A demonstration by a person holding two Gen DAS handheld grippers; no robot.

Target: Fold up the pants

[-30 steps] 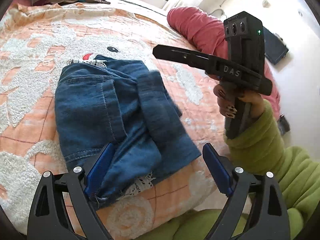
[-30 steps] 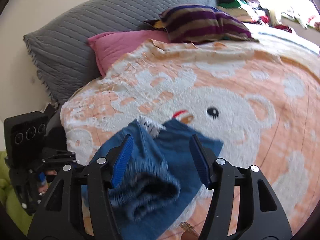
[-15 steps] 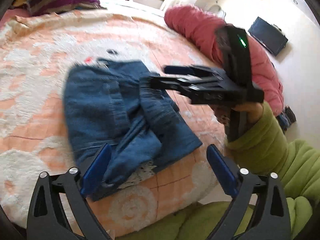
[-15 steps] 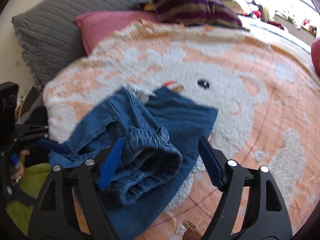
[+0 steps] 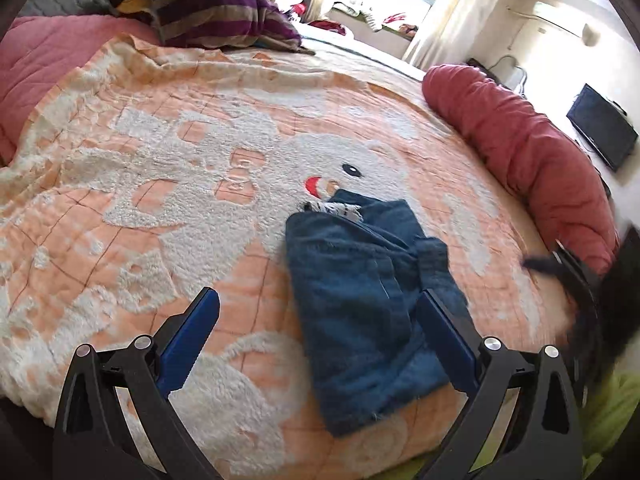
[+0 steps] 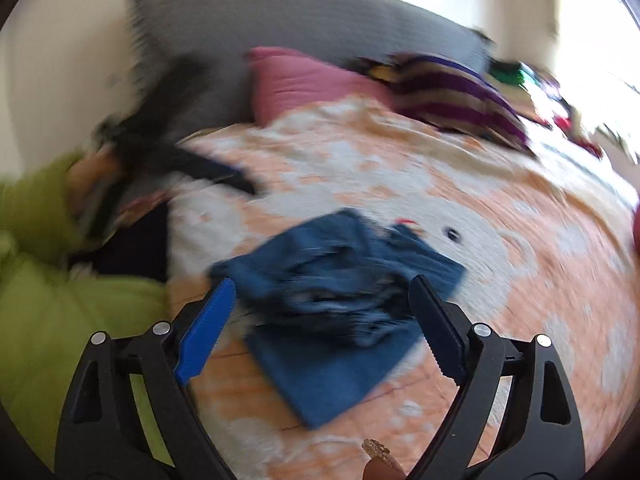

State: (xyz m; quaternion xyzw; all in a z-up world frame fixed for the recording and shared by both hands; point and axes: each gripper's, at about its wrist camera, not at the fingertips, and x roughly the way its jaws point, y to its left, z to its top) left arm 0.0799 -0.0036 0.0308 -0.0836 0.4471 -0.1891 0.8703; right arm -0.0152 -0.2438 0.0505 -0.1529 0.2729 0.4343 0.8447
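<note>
Folded denim pants [image 5: 368, 312] lie in a bundle on the orange teddy-bear blanket [image 5: 160, 200], lower centre-right of the left wrist view, and nobody is holding them. The left gripper [image 5: 320, 336] gapes wide, its jaws just opened to full spread, clear of the cloth. In the blurred right wrist view, the right gripper [image 6: 320, 328] is wide too, jaws just opening, pants [image 6: 340, 300] beyond its tips.

Black left gripper [image 5: 318, 328] frame with silver screws, blue pads; lime-green sleeve [image 6: 36, 216]
</note>
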